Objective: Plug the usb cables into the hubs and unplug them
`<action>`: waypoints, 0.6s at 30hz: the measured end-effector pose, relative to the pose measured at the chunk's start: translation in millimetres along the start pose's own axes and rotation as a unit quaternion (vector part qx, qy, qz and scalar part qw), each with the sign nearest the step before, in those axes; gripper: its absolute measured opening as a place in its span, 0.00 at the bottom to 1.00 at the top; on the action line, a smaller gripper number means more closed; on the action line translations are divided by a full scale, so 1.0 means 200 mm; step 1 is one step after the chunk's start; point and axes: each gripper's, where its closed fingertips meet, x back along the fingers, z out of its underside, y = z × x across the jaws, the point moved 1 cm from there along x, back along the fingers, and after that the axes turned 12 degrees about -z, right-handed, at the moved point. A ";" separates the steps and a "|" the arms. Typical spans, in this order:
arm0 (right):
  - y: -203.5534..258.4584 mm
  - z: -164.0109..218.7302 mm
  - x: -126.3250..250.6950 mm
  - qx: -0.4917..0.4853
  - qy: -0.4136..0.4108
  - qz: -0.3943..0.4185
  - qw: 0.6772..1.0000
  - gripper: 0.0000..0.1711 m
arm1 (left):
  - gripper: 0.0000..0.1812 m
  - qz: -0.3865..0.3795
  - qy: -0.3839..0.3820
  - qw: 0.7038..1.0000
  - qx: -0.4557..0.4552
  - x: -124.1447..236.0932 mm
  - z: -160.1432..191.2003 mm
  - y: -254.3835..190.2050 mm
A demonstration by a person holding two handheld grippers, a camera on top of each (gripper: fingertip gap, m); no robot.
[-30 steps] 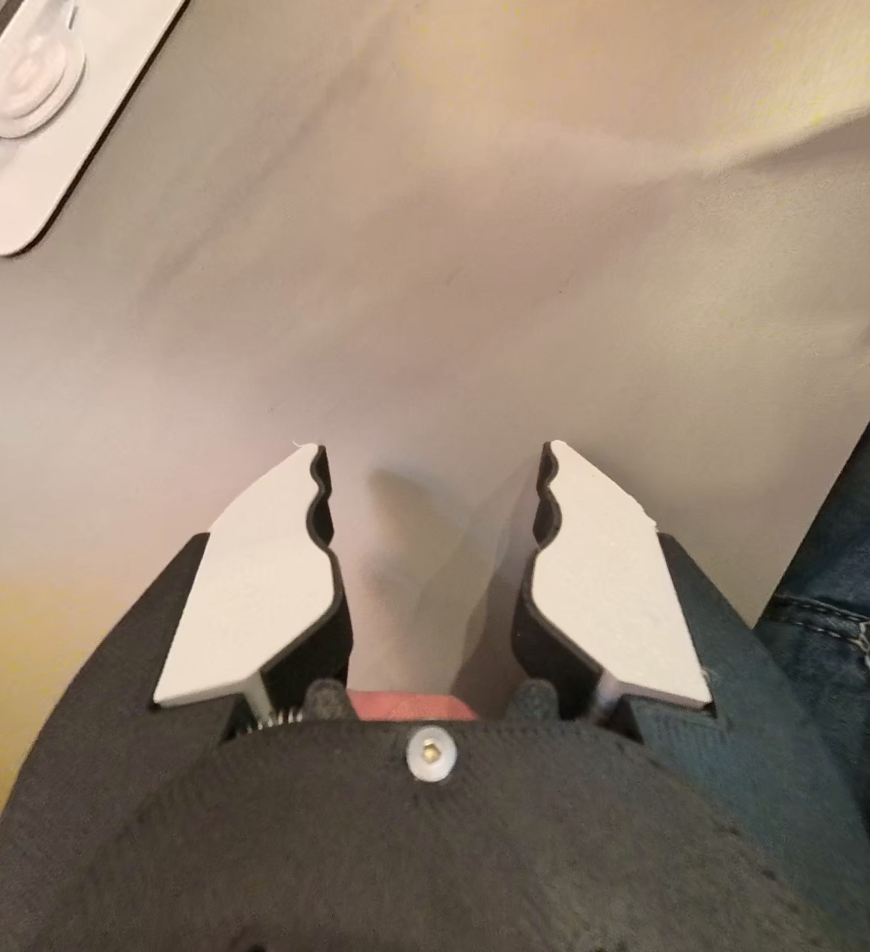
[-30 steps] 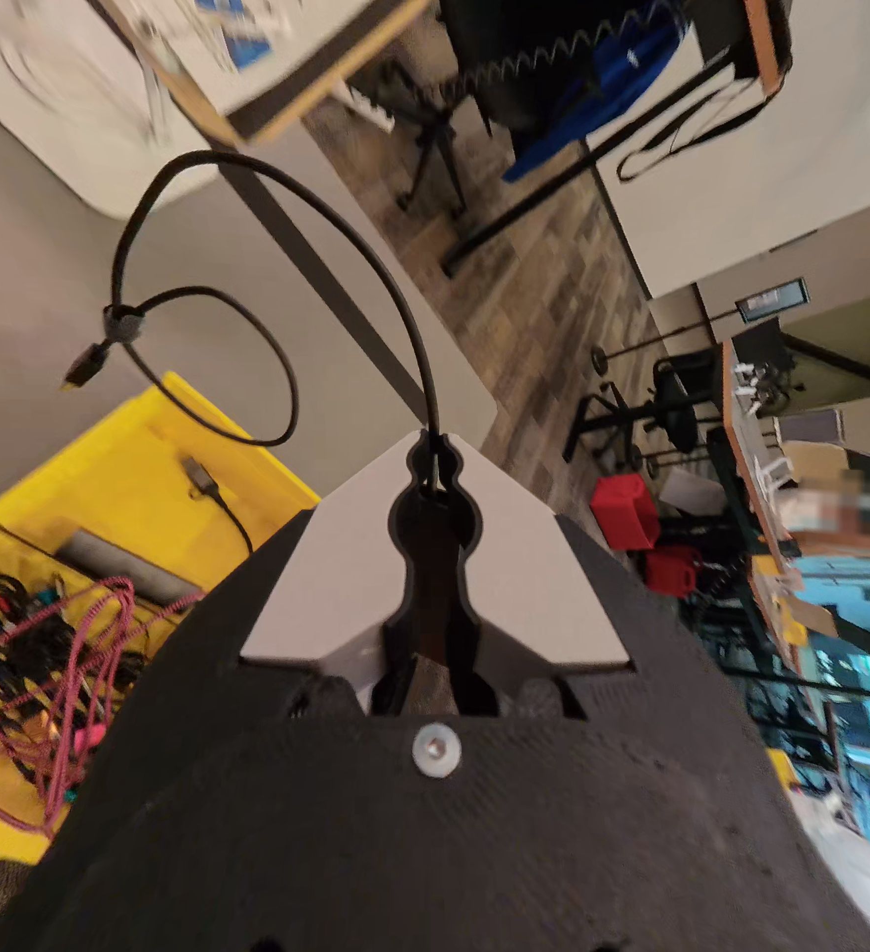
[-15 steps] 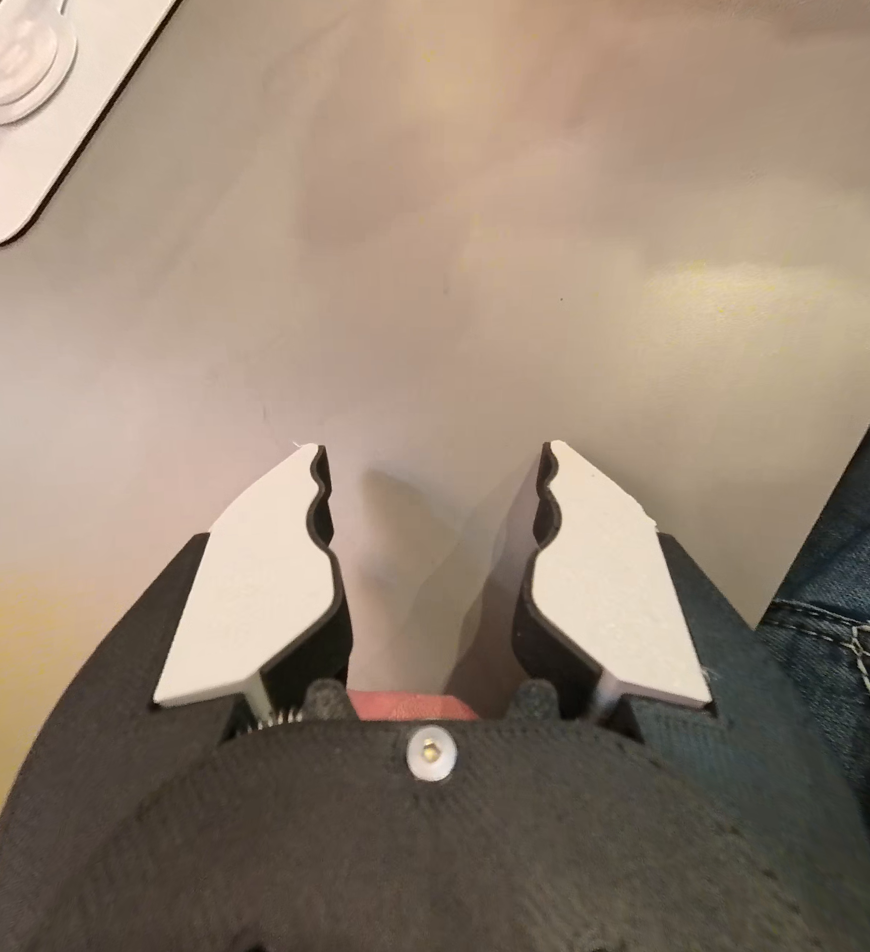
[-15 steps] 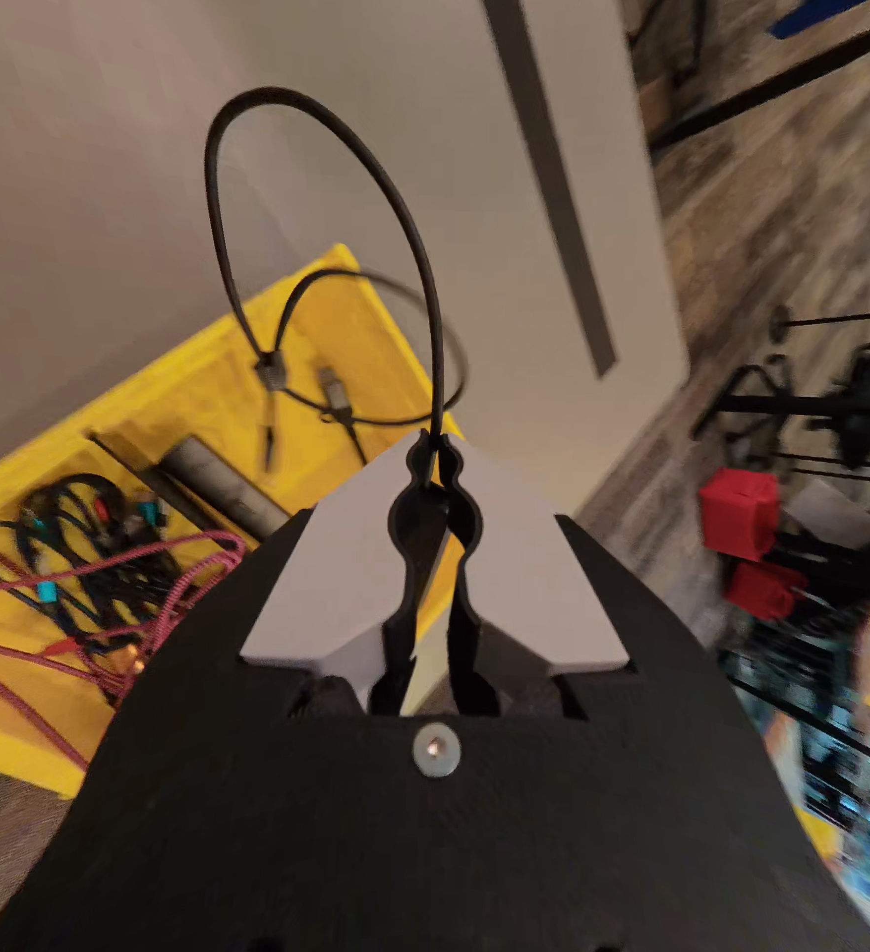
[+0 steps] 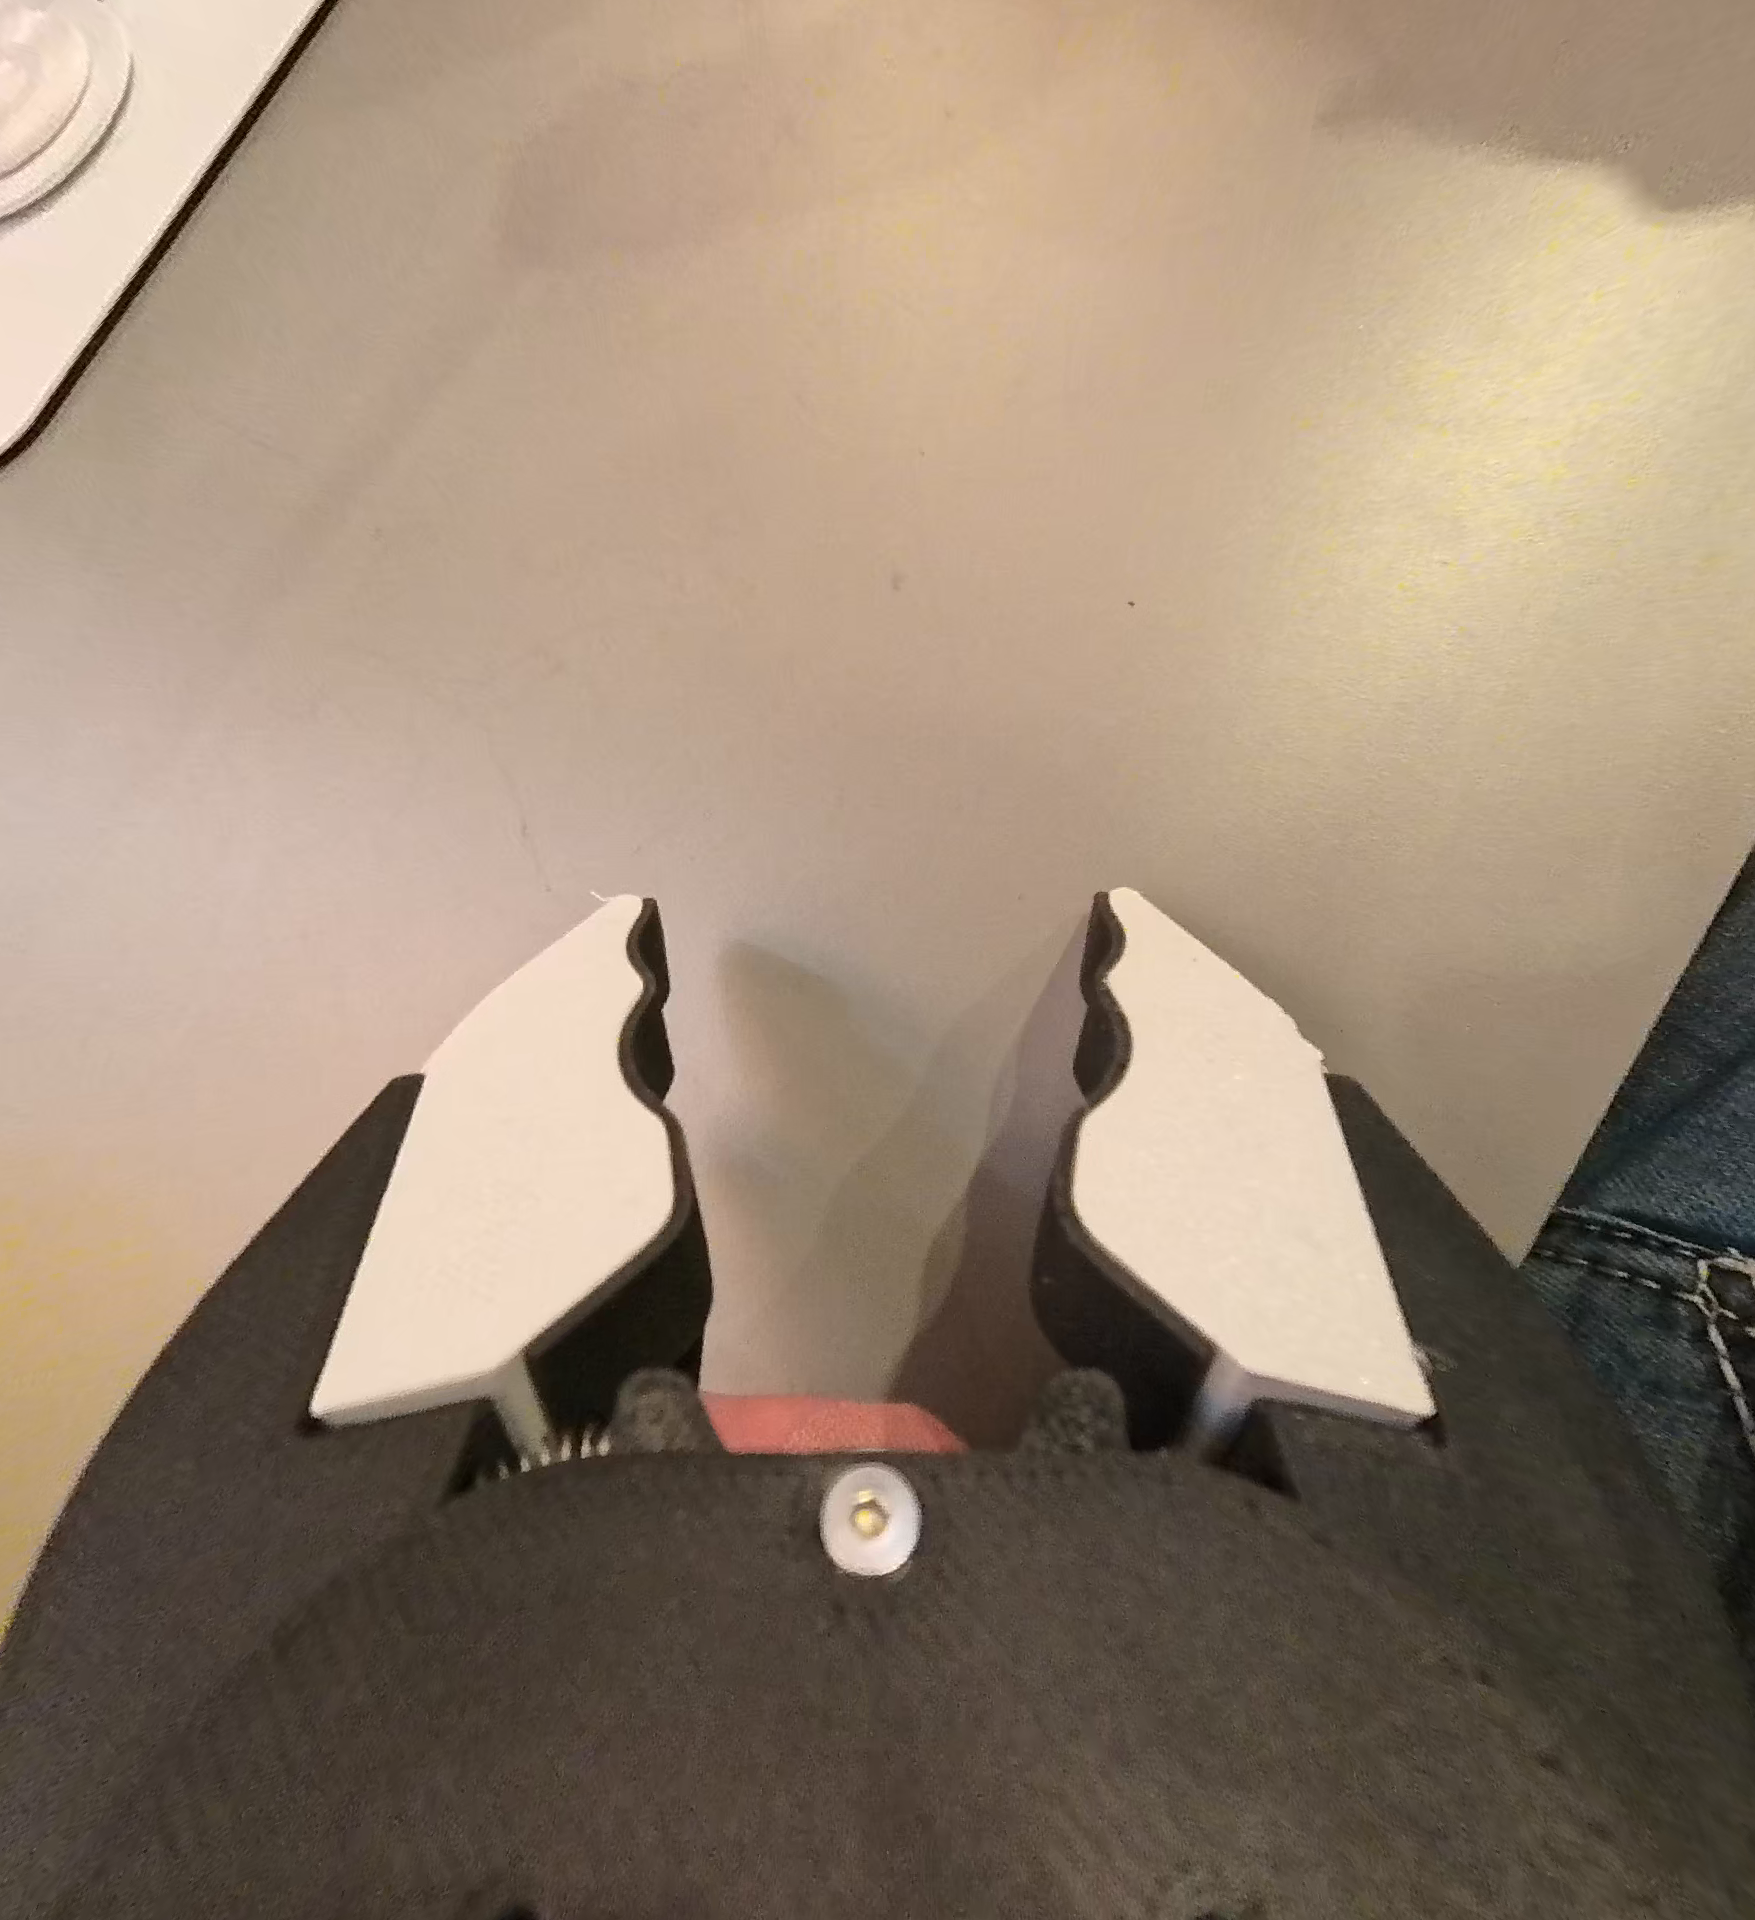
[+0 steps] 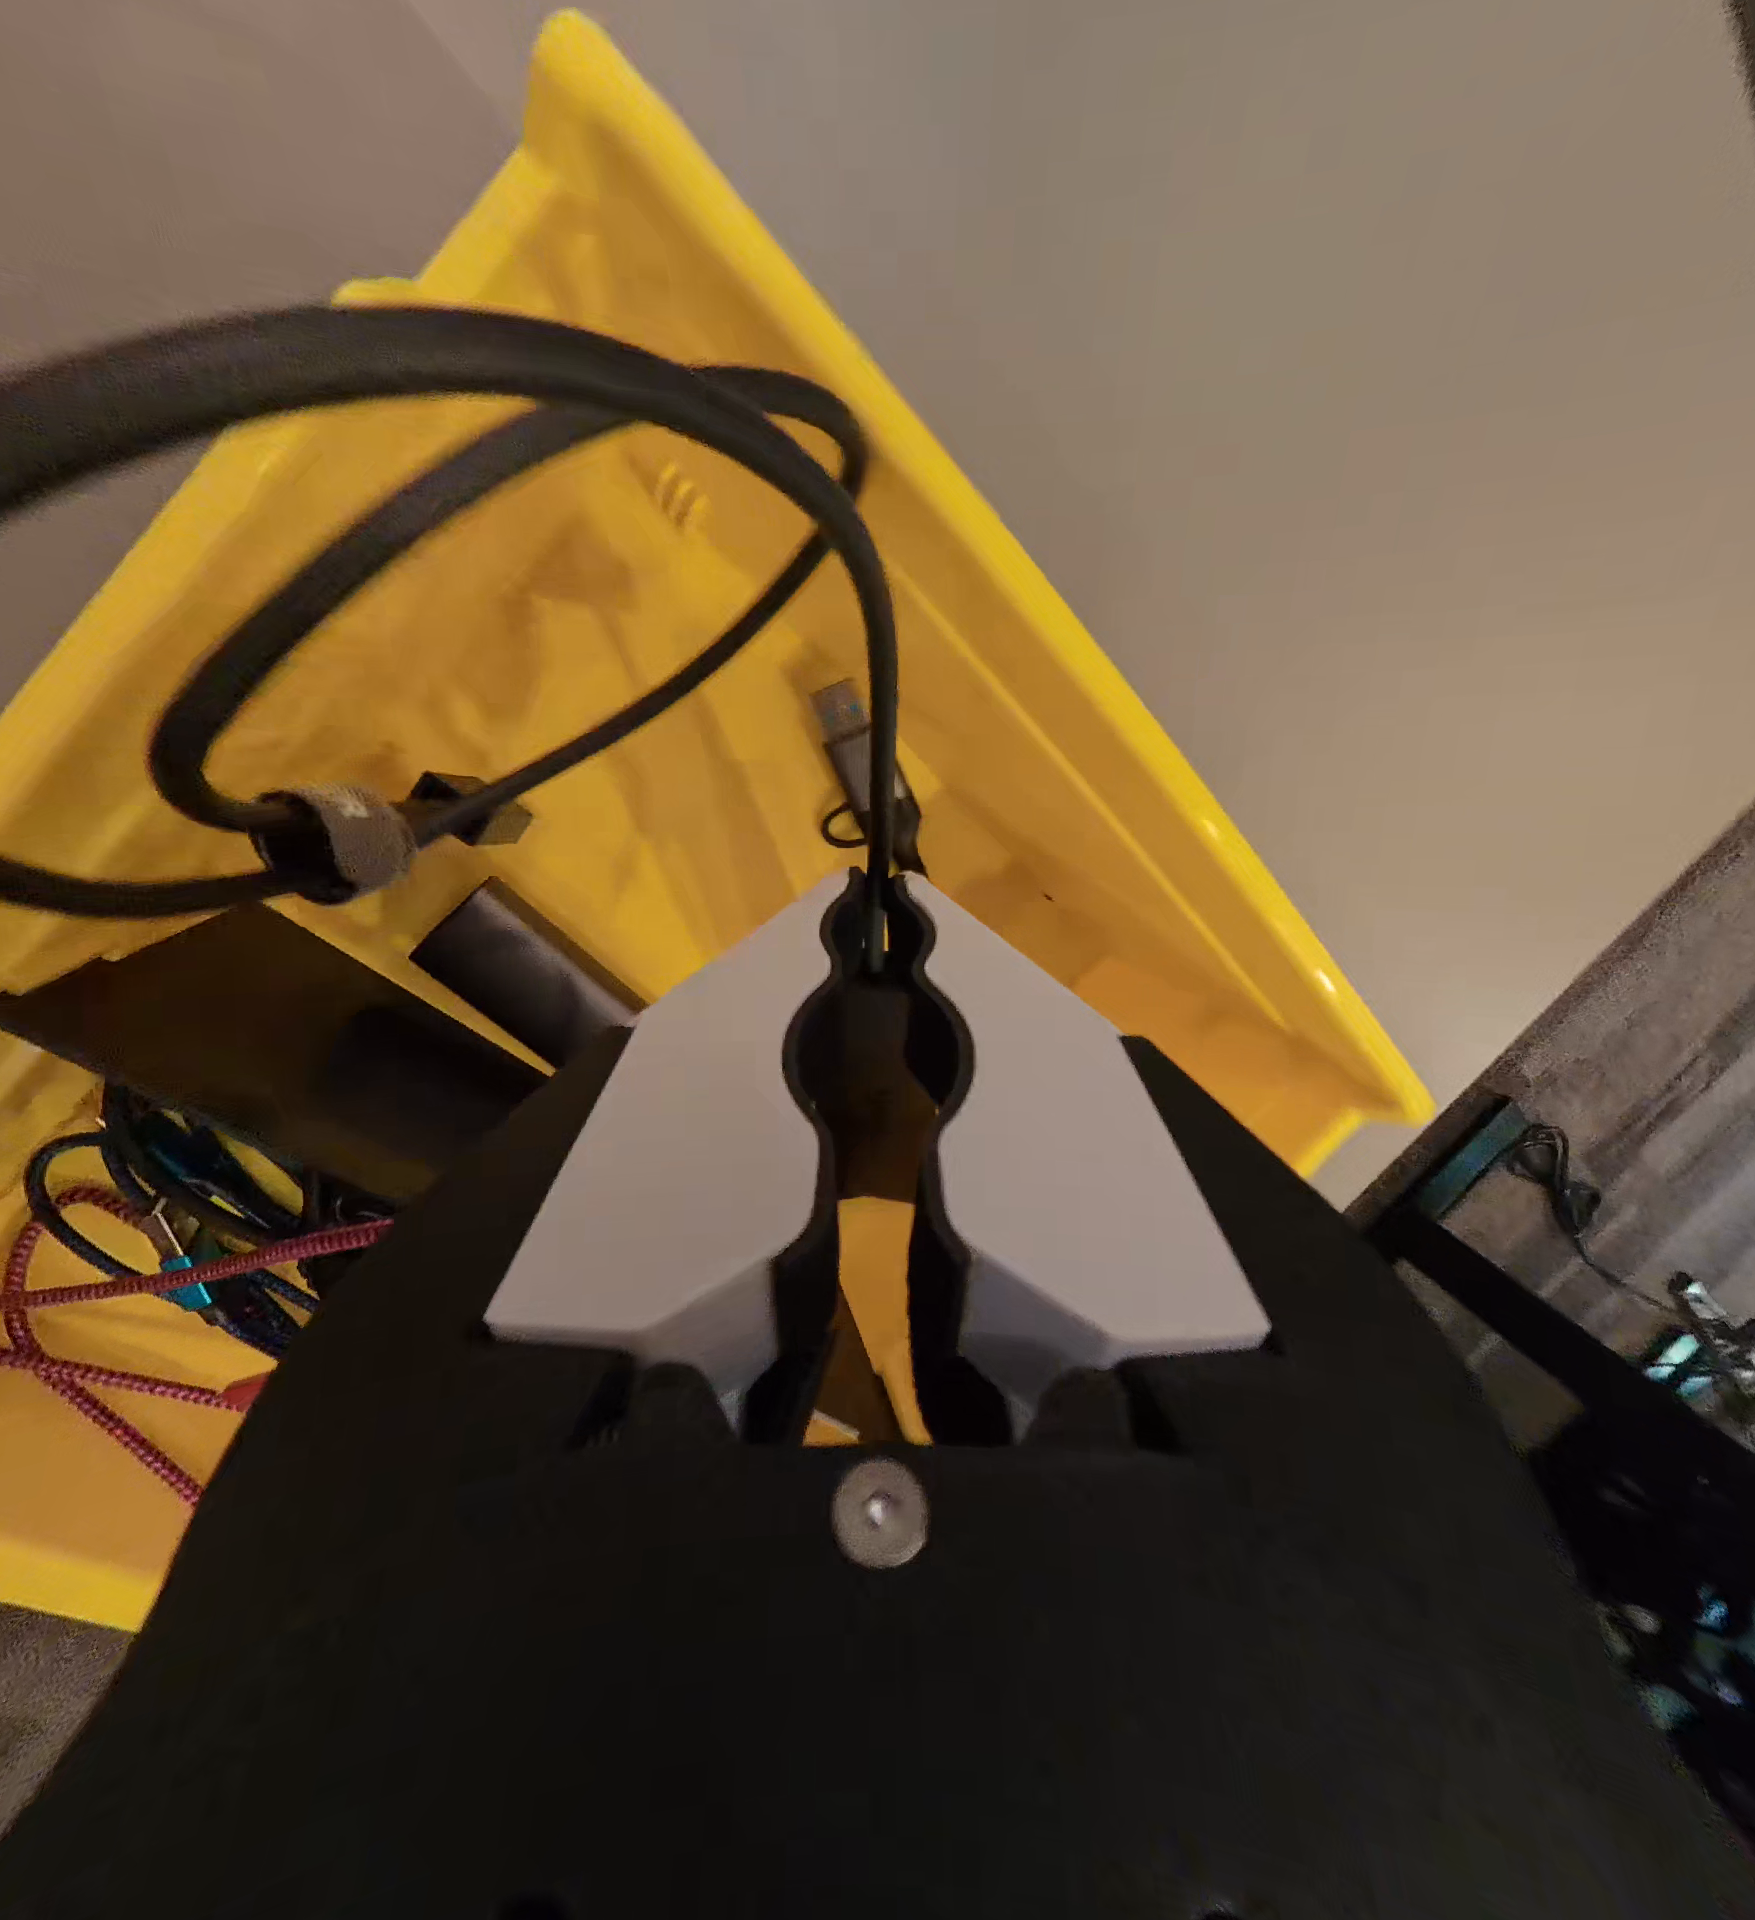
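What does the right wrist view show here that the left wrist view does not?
Only the right wrist view shows the right gripper shut on a looped black cable, held above a yellow bin containing a red braided cable, dark cables and a dark bar-shaped device, with floor beyond the table edge. Only the left wrist view shows the left gripper open and empty, a white pad at upper left, and a denim-clad leg. Both show the grey table.

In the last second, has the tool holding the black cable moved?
Yes. The right tool, gripping the black cable, swung down toward the yellow plastic bin, which now fills its view.
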 end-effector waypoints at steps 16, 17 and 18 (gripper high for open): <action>-0.08 0.29 0.47 -0.101 -0.096 0.072 0.988 0.31 | 0.47 -0.267 -0.014 0.963 -0.011 0.51 -0.11 0.88; -0.08 0.37 0.47 -0.118 -0.094 0.073 0.986 0.35 | 0.47 -0.301 -0.001 0.954 0.006 0.60 -0.04 1.02; -0.09 0.44 0.46 -0.133 -0.094 0.081 0.983 0.37 | 0.48 -0.338 0.020 0.941 0.022 0.68 0.05 1.16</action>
